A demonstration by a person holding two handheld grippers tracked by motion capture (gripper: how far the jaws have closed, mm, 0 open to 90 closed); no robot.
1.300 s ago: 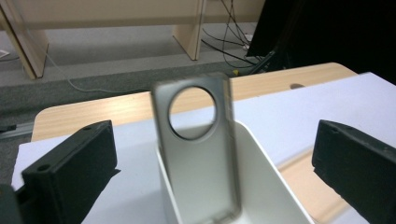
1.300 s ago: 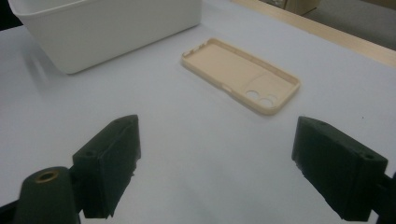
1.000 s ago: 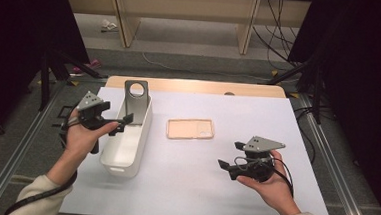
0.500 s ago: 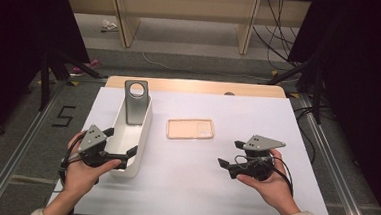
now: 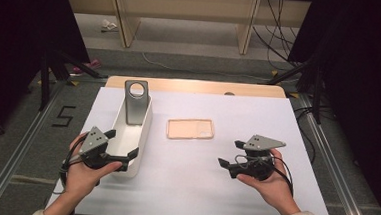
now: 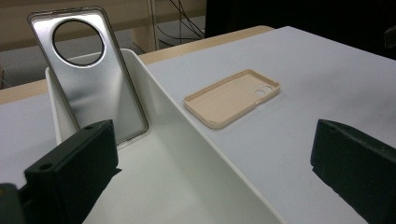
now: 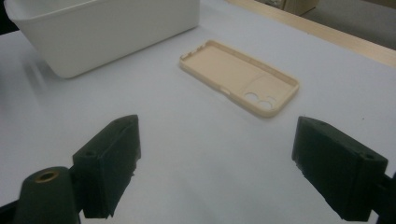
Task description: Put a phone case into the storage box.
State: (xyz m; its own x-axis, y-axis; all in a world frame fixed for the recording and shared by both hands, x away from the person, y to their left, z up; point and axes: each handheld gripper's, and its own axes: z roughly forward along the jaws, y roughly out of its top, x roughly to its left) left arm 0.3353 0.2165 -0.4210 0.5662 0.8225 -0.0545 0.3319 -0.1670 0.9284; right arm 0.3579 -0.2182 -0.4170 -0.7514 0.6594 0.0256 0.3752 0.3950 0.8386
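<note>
A grey phone case [image 5: 135,101] with a round hole leans upright against the far end of a long white bin [image 5: 146,130]. A beige phone case [image 5: 190,128] lies hollow side up on the white table, right of the bin. My left gripper [image 5: 123,143] is open over the bin's near end, one jaw inside and one past the right wall. In the left gripper view the grey case [image 6: 93,79] and beige case [image 6: 231,98] lie ahead. My right gripper [image 5: 229,154] is open and empty, low over the table, facing the beige case [image 7: 233,77].
The bin [image 7: 107,28] holds nothing but the grey case. A wooden strip [image 5: 195,86] borders the table's far edge. Dark stands and cables [image 5: 282,48] sit on the floor beyond, and a "5" [image 5: 63,116] is marked on the floor at left.
My left gripper has come back toward the person, from beside the grey case down to the bin's near end. The right gripper has stayed put.
</note>
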